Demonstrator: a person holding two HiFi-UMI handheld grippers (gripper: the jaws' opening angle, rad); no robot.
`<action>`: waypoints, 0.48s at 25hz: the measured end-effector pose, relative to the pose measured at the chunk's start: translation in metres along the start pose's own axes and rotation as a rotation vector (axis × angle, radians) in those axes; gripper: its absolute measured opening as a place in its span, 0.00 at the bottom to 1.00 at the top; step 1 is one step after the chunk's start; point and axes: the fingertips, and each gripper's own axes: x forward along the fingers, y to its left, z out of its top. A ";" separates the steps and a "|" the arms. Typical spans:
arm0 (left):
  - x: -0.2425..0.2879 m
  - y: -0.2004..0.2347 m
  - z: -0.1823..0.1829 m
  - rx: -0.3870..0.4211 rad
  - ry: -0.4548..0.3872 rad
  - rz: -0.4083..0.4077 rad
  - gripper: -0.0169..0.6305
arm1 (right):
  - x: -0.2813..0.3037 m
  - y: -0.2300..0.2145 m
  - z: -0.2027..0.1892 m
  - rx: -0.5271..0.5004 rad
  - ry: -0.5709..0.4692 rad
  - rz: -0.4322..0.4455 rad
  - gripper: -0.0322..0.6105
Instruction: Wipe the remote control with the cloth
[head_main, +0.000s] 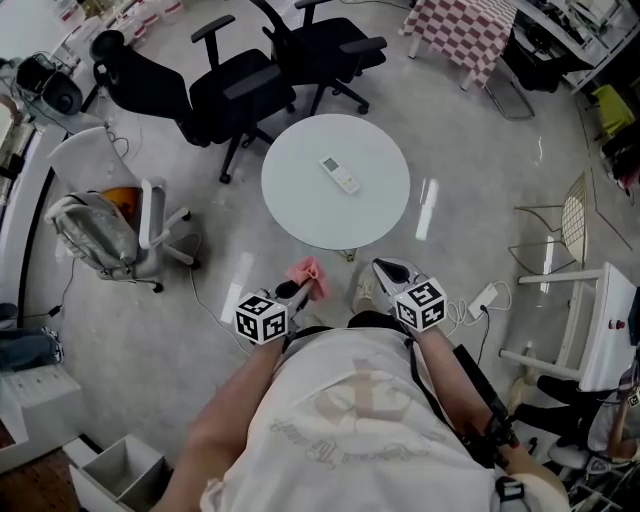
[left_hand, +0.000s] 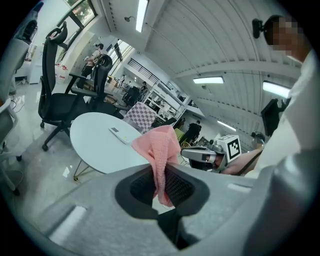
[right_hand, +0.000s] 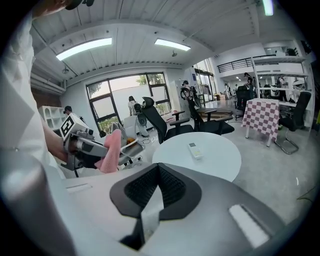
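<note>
My left gripper (left_hand: 161, 186) pinches the pink cloth (left_hand: 160, 147) between its jaws. My right gripper (right_hand: 158, 189) is closed and empty. The remote control (head_main: 340, 174) lies ahead of both on the round white worktop (head_main: 385, 212), well apart from them.

The remote control (head_main: 340, 174) lies mid-table (head_main: 300, 205); chairs (head_main: 240, 92) stand beyond, far left. Before the table's near edge, the cloth (head_main: 308, 275) hangs left of the right gripper (head_main: 386, 269).
</note>
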 end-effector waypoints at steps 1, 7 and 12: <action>0.006 0.002 0.004 -0.006 -0.002 0.009 0.06 | 0.003 -0.009 0.003 -0.001 0.004 0.003 0.06; 0.046 0.014 0.028 -0.022 0.005 0.046 0.06 | 0.028 -0.056 0.015 -0.025 0.041 0.037 0.06; 0.080 0.024 0.053 -0.023 0.018 0.081 0.06 | 0.049 -0.095 0.030 -0.031 0.064 0.076 0.06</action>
